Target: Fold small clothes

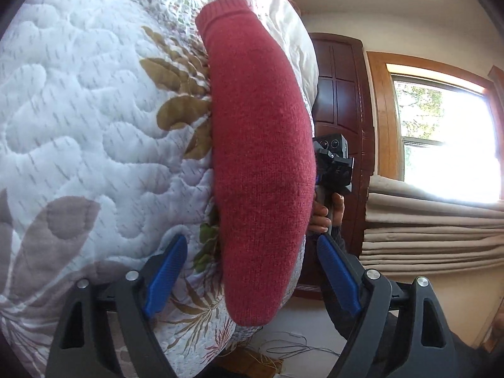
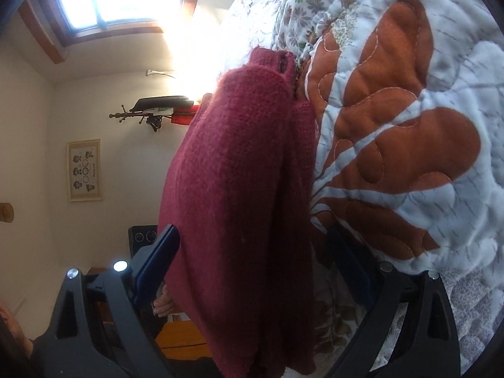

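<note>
A red knitted sweater (image 1: pixel 261 145) lies folded in a long strip on the quilted bedspread (image 1: pixel 78 100); both views are turned sideways. My left gripper (image 1: pixel 250 239) is open, its blue pads (image 1: pixel 167 267) on either side of the strip's near end, one over the quilt and one past the far edge. In the right wrist view the sweater (image 2: pixel 233 189) shows two stacked layers with a ribbed hem at the far end. My right gripper (image 2: pixel 252 230) is open and straddles those layers. The right pad (image 2: pixel 346 261) sits in shadow against the quilt.
Behind the sweater a hand (image 1: pixel 321 217) holds the other gripper's black housing (image 1: pixel 334 163). A dark wooden wardrobe (image 1: pixel 340 94), a window (image 1: pixel 441 132) with folded blinds and loose cables on the floor (image 1: pixel 293 349) lie beyond the bed's edge. A framed picture (image 2: pixel 84 170) hangs on the wall.
</note>
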A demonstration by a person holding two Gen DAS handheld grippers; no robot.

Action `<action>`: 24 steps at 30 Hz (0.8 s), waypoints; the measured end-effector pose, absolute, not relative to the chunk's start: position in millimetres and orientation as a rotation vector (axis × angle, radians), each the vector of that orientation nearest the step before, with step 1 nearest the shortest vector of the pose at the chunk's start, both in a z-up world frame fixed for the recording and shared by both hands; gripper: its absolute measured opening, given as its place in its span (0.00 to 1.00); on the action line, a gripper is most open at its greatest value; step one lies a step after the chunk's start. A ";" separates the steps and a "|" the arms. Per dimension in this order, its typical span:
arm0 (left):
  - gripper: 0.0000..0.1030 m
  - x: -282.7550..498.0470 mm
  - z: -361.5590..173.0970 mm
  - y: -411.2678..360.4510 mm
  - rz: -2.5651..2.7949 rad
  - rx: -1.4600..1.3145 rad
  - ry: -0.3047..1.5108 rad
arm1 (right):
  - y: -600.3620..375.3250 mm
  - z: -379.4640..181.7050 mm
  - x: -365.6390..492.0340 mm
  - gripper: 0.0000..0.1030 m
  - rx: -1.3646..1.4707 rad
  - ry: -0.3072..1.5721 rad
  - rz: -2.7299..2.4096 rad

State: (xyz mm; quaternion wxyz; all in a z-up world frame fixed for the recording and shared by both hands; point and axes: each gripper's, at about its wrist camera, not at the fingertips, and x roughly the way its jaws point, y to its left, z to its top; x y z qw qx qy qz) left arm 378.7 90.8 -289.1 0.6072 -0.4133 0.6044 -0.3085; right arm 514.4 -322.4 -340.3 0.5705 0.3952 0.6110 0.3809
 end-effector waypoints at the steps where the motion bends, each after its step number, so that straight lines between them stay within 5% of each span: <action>1: 0.83 380.2 -289.9 88.3 -0.718 -0.954 1.399 | -319.7 -339.5 516.6 0.92 0.927 1.435 0.898; 17: 0.83 405.6 -297.0 31.3 -0.791 -0.938 1.479 | -301.4 -322.6 530.2 0.92 0.988 1.370 1.041; 20: 0.71 411.5 -295.9 20.2 -0.761 -0.904 1.495 | -302.5 -325.9 532.5 0.86 1.000 1.366 1.043; 21: 0.56 413.3 -298.5 18.9 -0.734 -0.895 1.514 | -303.8 -330.8 533.3 0.77 1.003 1.382 1.018; 24: 0.45 417.2 -306.8 21.1 -0.705 -0.963 1.538 | -309.1 -332.4 531.1 0.56 0.999 1.387 0.979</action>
